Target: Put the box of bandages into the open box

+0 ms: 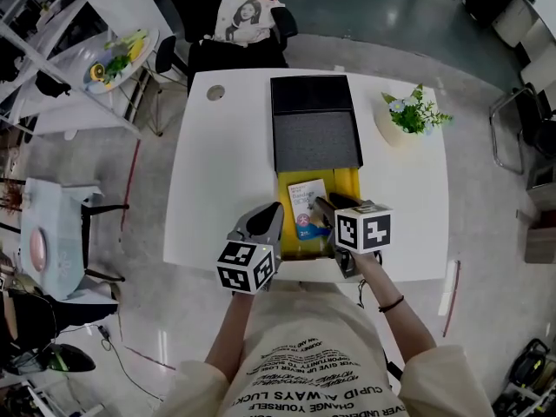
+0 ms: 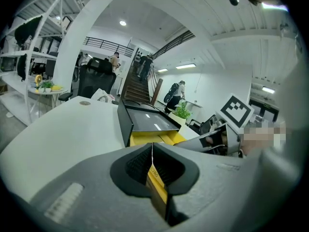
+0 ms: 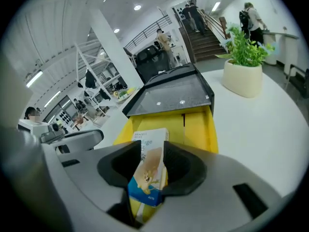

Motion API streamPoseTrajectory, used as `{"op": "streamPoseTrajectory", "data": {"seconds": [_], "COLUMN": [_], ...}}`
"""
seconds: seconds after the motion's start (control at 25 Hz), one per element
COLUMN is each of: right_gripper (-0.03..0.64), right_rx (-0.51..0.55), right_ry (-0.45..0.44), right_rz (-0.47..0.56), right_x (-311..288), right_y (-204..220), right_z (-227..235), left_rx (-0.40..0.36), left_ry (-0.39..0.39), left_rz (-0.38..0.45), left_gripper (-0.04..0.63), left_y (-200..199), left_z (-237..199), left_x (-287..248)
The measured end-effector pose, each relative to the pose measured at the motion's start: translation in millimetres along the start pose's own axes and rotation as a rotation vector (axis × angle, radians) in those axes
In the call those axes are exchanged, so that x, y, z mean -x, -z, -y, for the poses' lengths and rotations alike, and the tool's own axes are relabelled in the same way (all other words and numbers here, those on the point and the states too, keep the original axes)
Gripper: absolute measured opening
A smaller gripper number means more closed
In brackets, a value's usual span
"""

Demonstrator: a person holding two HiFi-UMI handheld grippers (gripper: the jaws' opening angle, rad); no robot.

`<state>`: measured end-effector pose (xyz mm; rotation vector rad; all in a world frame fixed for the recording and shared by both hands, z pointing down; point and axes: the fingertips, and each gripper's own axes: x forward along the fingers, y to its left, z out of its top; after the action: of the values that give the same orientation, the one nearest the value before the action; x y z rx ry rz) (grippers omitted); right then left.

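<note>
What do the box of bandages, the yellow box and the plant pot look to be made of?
The box of bandages looks like thin printed card, slightly glossy: crisp folded edges, colour print. The yellow box seems to be matte paperboard: thin creased flaps. The plant pot is smooth and off-white, ceramic or plastic; I cannot tell which.

White-and-blue box of bandages [image 1: 307, 208]; yellow open box [image 1: 349, 183] with black lid [image 1: 311, 101]; plain white tabletop [image 1: 221, 189].
</note>
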<state>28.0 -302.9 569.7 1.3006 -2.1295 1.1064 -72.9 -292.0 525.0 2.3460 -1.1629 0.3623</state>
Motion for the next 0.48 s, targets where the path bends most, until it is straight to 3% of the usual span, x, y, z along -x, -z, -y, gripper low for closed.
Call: {"op": "streamPoseTrajectory", "data": {"seconds": [0.2,0.48], "right_gripper": [0.043,0.008], "right_rx": [0.064,0.186], "right_ry": [-0.033,-0.104], "right_rz": [0.088,0.239], "right_x": [14,41], "right_y": [-15,-40], "right_z": [-3,-20], "left_rx": [-0.06,-0.117], "left_ry": [0.021,0.034], "left_rz": [0.027,0.095], "left_gripper": [0.023,0.023], "left_y": [-13,-34], "left_z": [7,14], "left_x": [2,9]}}
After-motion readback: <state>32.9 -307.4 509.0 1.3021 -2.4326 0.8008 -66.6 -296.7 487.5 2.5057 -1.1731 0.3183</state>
